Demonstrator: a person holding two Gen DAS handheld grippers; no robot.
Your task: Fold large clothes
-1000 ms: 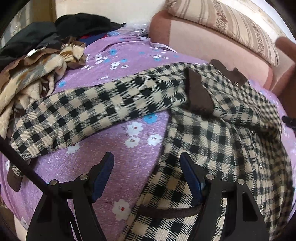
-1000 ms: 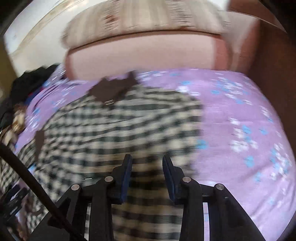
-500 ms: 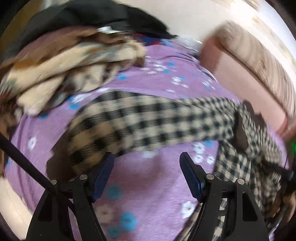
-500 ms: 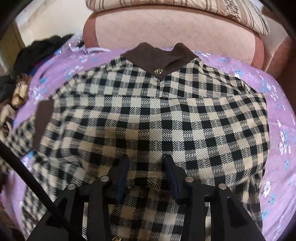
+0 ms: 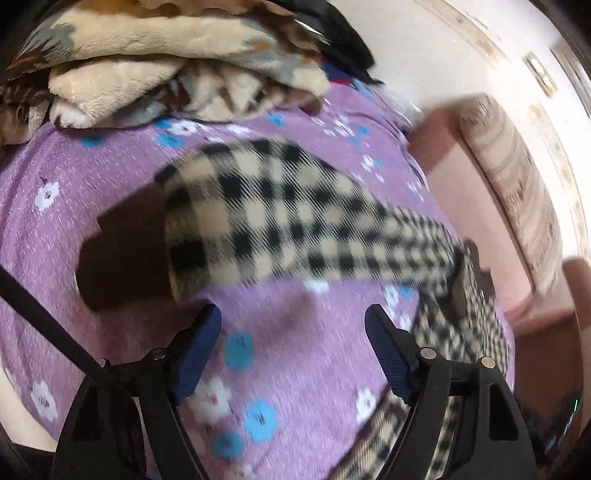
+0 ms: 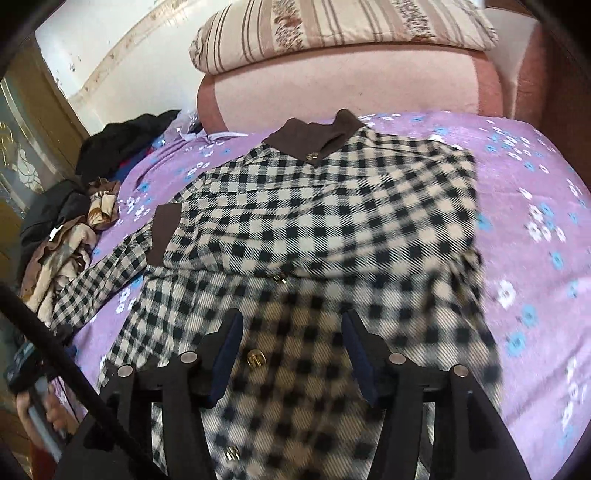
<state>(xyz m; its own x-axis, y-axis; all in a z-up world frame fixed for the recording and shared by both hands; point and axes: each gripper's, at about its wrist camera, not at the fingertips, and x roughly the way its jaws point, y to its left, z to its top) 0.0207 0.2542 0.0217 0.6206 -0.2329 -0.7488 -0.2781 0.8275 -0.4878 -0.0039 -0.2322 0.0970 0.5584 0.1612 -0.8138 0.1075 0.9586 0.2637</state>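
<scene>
A black-and-cream checked coat point(image 6: 332, 229) with a brown collar point(image 6: 314, 136) lies spread front-up on the purple flowered bedspread point(image 6: 528, 192). Its left sleeve point(image 5: 280, 218) stretches out sideways and ends in a brown cuff point(image 5: 125, 254). My left gripper point(image 5: 291, 332) is open and empty, just short of that sleeve near the cuff. My right gripper point(image 6: 291, 336) is open and empty above the coat's lower front, near a gold button point(image 6: 255, 358).
A heap of beige, brown and black clothes point(image 5: 155, 66) lies beyond the sleeve; it also shows in the right wrist view point(image 6: 66, 236). A pink cushion point(image 6: 351, 85) and a striped pillow point(image 6: 343, 29) stand at the head of the bed.
My left gripper has swung left along the sleeve toward the brown cuff. My right gripper has opened wider and pulled back a little over the coat's front.
</scene>
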